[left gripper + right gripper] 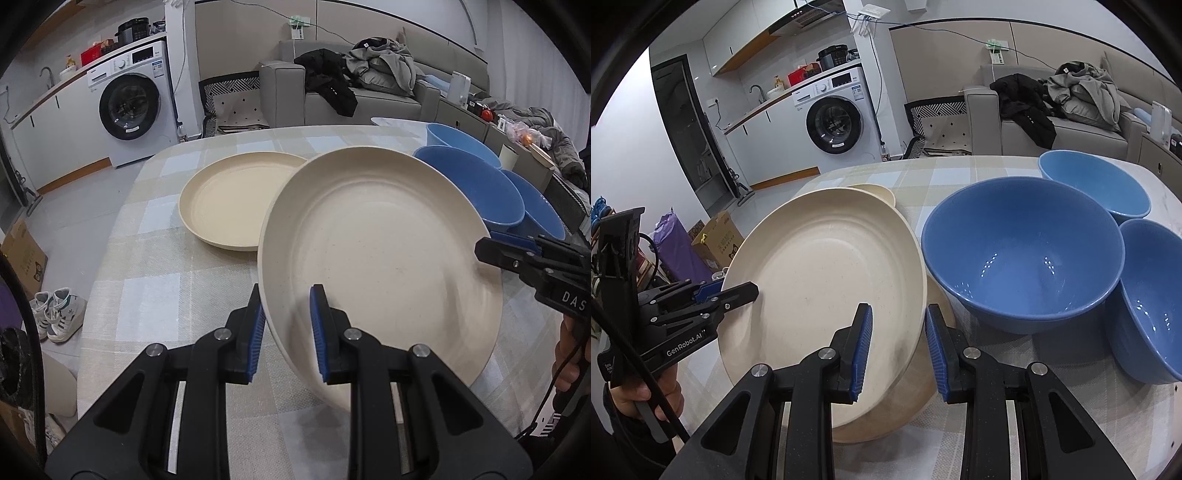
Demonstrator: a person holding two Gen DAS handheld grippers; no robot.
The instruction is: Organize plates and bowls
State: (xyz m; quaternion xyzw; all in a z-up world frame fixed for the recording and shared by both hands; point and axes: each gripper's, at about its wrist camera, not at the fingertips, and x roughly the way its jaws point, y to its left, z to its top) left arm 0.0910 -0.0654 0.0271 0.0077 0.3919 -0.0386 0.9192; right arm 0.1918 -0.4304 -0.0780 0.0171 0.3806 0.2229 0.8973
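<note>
Step in hand: cream plate (380, 258) carried tilted above checked tablecloth (155, 295), near second cream plate (236, 199).

Left gripper (288, 332) pinches near rim; right gripper (897, 347) pinches opposite rim.

Blue bowls (1023, 251) beside.

Next, likely: level, lower onto second plate, release.

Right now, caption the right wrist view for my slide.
Both tongs grip a tilted cream plate beside three blue bowls.

Cream plates (380, 258), blue bowls (1023, 251), pale checked tablecloth (155, 295), black claws with blue pads (318, 332).
</note>
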